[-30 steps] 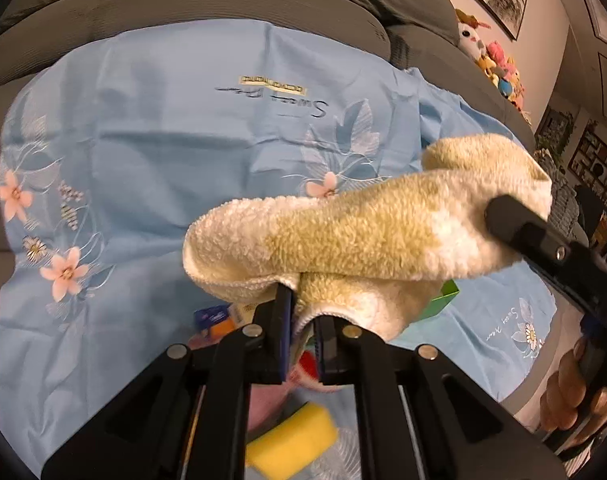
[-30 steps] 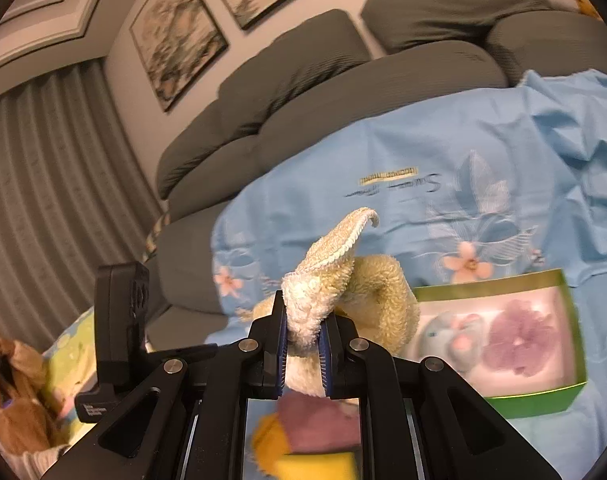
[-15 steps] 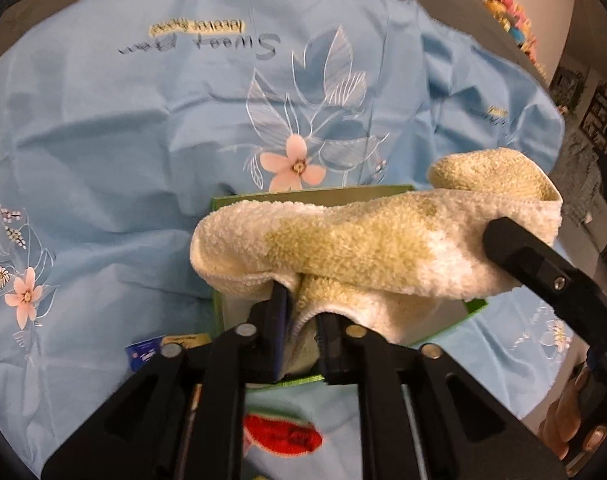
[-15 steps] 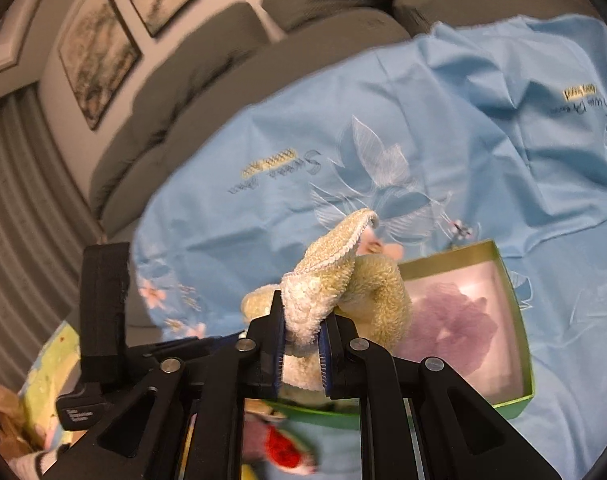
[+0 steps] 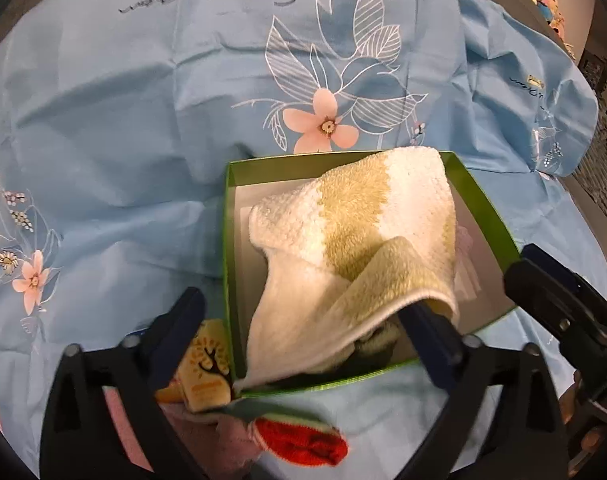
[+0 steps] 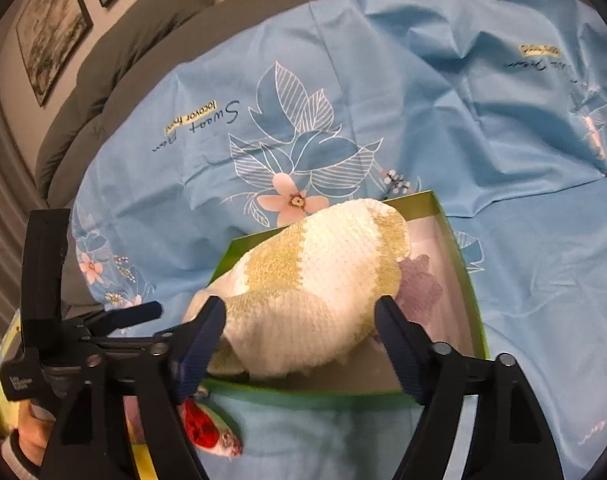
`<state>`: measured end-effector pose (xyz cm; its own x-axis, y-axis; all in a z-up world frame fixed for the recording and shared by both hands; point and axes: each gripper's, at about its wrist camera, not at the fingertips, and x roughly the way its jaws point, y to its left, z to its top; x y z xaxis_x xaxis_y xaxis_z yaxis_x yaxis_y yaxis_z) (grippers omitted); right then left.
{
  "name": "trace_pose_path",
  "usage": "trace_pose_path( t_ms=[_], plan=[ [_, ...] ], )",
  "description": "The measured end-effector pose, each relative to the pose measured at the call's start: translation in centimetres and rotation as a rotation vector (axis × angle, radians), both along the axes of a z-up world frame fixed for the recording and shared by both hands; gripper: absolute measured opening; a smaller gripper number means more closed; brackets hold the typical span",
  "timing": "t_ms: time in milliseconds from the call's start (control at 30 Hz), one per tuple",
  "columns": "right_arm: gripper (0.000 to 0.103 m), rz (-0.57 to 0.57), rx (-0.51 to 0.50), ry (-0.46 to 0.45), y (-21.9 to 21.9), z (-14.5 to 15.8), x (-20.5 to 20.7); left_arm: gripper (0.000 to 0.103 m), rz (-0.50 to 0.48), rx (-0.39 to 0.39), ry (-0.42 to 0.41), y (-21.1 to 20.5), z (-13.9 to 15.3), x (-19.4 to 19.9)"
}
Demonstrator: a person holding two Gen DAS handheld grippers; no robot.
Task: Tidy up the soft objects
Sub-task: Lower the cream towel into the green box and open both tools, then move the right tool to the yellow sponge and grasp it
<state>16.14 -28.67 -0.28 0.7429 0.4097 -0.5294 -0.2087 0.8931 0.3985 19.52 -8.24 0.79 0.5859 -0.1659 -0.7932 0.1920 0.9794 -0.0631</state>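
Observation:
A yellow-and-white terry towel (image 5: pixel 355 248) lies crumpled inside an open green box (image 5: pixel 226 264) on a light blue flowered cloth. In the right wrist view the towel (image 6: pixel 319 280) fills the left part of the box (image 6: pixel 469 280). My left gripper (image 5: pixel 303 328) is open, its jaws wide either side of the towel's near corner; the right jaw sits under the towel's edge. My right gripper (image 6: pixel 299 332) is open, its jaws spread around the towel's near end without pinching it. A purple soft thing (image 6: pixel 421 284) shows in the box beside the towel.
The blue cloth (image 5: pixel 143 120) covers a grey sofa. A red-and-white knitted piece (image 5: pixel 303 440) and a yellow printed packet (image 5: pixel 207 376) lie in front of the box, with a pink thing under my left gripper. Sofa cushions (image 6: pixel 123 60) rise behind.
Both grippers carried the towel over the box, lowered it in and opened. The towel, held at two ends before, now lies loose in the box.

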Motion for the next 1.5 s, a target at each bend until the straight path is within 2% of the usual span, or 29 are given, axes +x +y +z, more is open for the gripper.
trace_pose_path(
  t_ms=[167,300,600,800,967,1067,1133,1200,1300,1400,1500],
  plan=[
    [0.088,-0.030,-0.048,-0.037,0.6,0.5,-3.0,0.102,0.001,0.024,-0.050,0.2,0.6,-2.1],
    [0.091,-0.036,-0.097,-0.063,1.7,0.7,-5.2,0.102,0.007,0.035,-0.082,0.8,0.7,-4.2],
    [0.091,0.042,-0.079,-0.101,3.2,0.9,-10.0,0.102,0.031,0.011,-0.122,3.3,1.6,-9.6],
    [0.091,0.113,-0.036,-0.034,4.7,-1.0,-11.7,0.102,0.094,0.013,-0.094,6.0,0.8,-12.7],
    [0.091,0.223,-0.007,-0.002,6.8,-2.8,-12.7,0.102,0.165,-0.050,-0.083,9.6,0.4,-14.9],
    [0.091,0.270,-0.046,-0.011,8.3,-3.5,-13.7,0.102,0.200,-0.073,-0.068,11.5,-0.2,-16.1],
    [0.091,0.294,-0.069,0.019,9.2,-4.3,-13.8,0.102,0.230,-0.097,-0.035,12.8,-1.3,-16.7],
    [0.091,0.298,-0.082,0.043,9.7,-5.1,-14.0,0.102,0.233,-0.135,0.005,13.6,-2.5,-17.3],
    [0.091,0.307,-0.139,0.008,10.7,-5.9,-14.9,0.102,0.212,-0.188,0.076,14.1,-4.5,-17.9],
    [0.091,0.332,-0.179,-0.002,11.5,-6.8,-15.3,0.102,0.210,-0.156,0.124,13.6,-6.0,-18.5],
    [0.091,0.363,-0.196,-0.002,12.1,-7.4,-15.3,0.102,0.229,-0.129,0.113,13.1,-6.5,-18.8]
  ],
)
